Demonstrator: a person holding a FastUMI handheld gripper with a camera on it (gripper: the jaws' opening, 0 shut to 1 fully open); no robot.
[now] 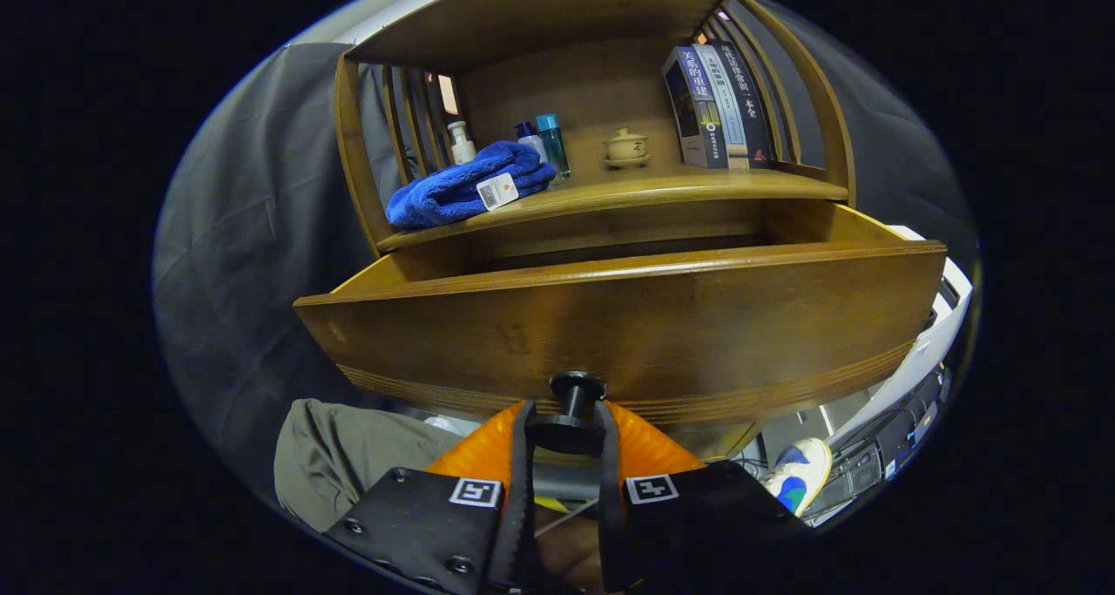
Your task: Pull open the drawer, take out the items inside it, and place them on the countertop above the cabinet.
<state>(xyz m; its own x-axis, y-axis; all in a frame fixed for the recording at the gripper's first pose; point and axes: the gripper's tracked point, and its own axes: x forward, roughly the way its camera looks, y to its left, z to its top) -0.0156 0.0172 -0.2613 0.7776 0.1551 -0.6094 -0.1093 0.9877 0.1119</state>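
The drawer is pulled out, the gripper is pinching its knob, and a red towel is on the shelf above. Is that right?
Almost. In the gripper view the towel on the shelf is blue, not red. The rest holds: the drawer is pulled out, and the gripper has both fingers closed on its knob.

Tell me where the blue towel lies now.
In the gripper view, the blue towel lies on the countertop, beyond the tool, beside the white bottle.
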